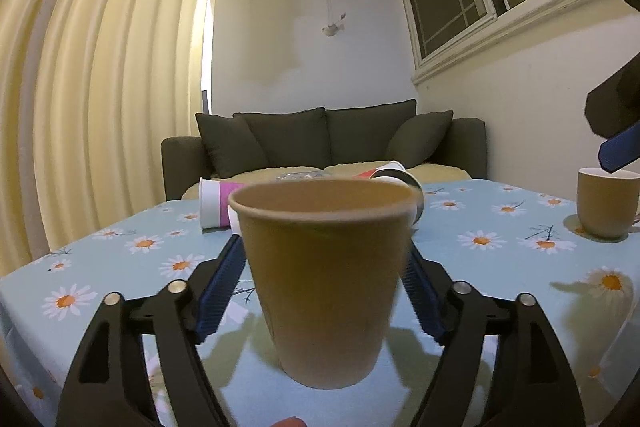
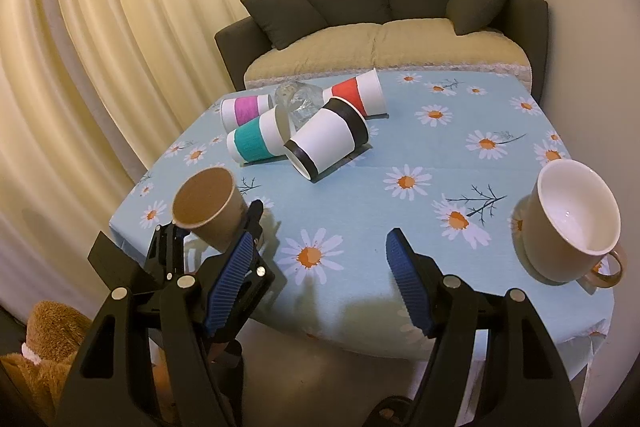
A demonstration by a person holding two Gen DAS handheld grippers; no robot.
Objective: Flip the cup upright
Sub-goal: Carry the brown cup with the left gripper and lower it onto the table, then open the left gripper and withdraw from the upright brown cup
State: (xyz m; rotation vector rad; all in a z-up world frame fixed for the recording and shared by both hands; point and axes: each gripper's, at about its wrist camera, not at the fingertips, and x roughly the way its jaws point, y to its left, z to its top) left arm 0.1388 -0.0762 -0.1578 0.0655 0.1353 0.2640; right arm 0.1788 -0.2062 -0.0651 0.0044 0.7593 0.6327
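Two hand-held grippers: left (image 1: 324, 283) apparently clasps unlabelled brown cup (image 1: 326, 279), right (image 2: 320, 287) spread wide.

Two hand-held grippers, each with black scissor-like arms and blue ribbed finger pads. The left gripper (image 1: 324, 287) has its fingers spread either side of an upright brown paper cup (image 1: 325, 279), one pad (image 1: 222, 291) against the cup's left wall and the other at its right wall, gripping it about halfway up. Seen from the right wrist camera, the left gripper (image 2: 208, 231) sits low and to the left of that cup (image 2: 208, 207), reaching in from the near side. The right gripper (image 2: 316, 291) is well to the right of the cup, its fingers wide apart with nothing between them.
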